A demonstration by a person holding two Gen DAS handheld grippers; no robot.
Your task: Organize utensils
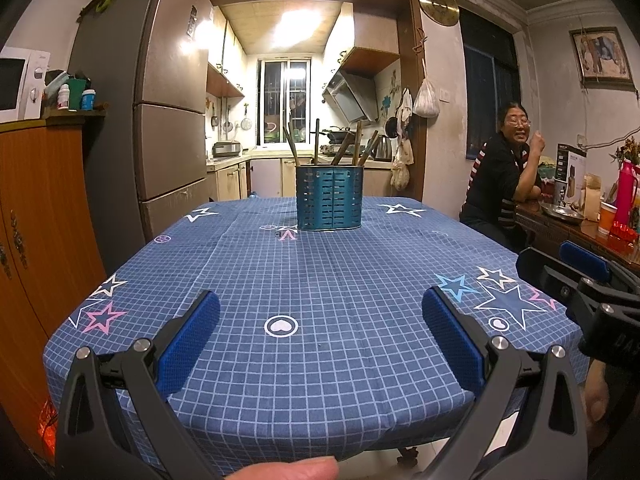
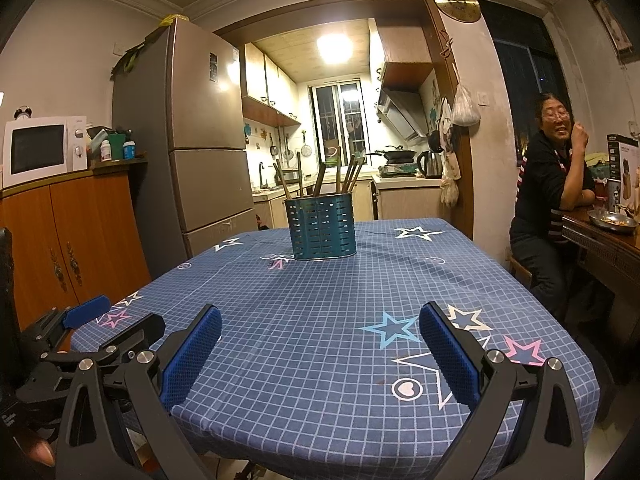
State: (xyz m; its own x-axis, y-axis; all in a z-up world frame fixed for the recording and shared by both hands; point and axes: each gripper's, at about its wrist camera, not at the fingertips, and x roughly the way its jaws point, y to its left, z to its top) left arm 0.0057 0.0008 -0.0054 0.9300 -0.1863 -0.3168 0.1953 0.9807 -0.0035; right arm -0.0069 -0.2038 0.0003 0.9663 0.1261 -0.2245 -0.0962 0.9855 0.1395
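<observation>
A blue slotted metal utensil holder (image 1: 329, 198) stands upright at the far middle of the table, with several wooden utensil handles (image 1: 344, 146) sticking out of it. It also shows in the right wrist view (image 2: 321, 227), handles (image 2: 349, 174) up. My left gripper (image 1: 320, 332) is open and empty above the near edge of the table. My right gripper (image 2: 320, 334) is open and empty at the same near edge, to the right of the left one. Each gripper shows in the other's view, the right gripper (image 1: 568, 264) and the left gripper (image 2: 112, 318).
The table wears a blue checked cloth with stars (image 1: 320, 280). A tall fridge (image 1: 168, 120) and an orange cabinet (image 1: 36, 240) with a microwave stand left. A seated person (image 1: 504, 176) leans on a wooden side table (image 1: 580, 232) with a bowl and bottles at right.
</observation>
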